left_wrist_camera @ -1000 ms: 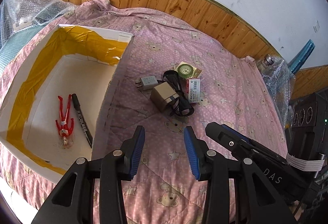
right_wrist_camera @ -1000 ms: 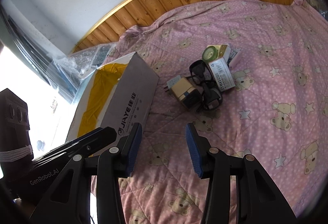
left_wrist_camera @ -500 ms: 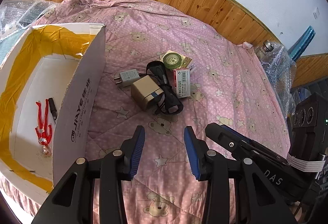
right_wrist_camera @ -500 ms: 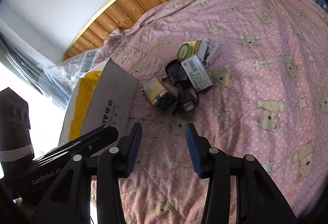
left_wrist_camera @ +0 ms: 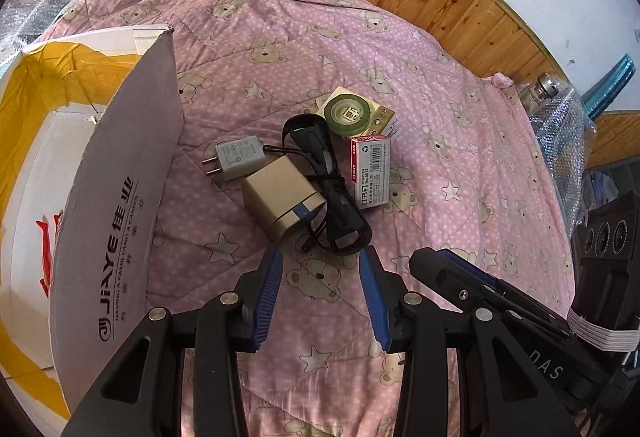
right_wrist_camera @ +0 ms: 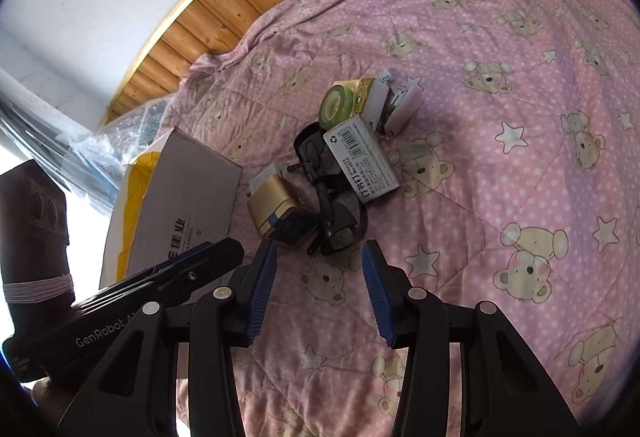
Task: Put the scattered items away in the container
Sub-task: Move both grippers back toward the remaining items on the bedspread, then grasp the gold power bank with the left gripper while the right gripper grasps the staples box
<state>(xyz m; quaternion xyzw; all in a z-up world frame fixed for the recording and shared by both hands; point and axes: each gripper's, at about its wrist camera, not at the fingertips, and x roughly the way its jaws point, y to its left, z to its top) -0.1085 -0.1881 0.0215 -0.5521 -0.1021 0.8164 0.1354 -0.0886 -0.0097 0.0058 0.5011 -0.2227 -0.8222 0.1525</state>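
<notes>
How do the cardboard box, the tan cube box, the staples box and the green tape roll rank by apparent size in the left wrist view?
1. cardboard box, nearest the camera
2. tan cube box
3. staples box
4. green tape roll, close to the staples box, so unsure

Both wrist cameras look forward and down along their tongs, close over the bed (left_wrist_camera: 440, 141). Each sees the same item pile (left_wrist_camera: 320, 173) and the cardboard box (right_wrist_camera: 188, 197), from neighbouring angles.

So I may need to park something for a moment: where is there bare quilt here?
Bare quilt lies right of the staple box, and between the cardboard box wall and the charger. The cluster is crowded: glasses, brown box and tape roll touch or overlap.
</notes>
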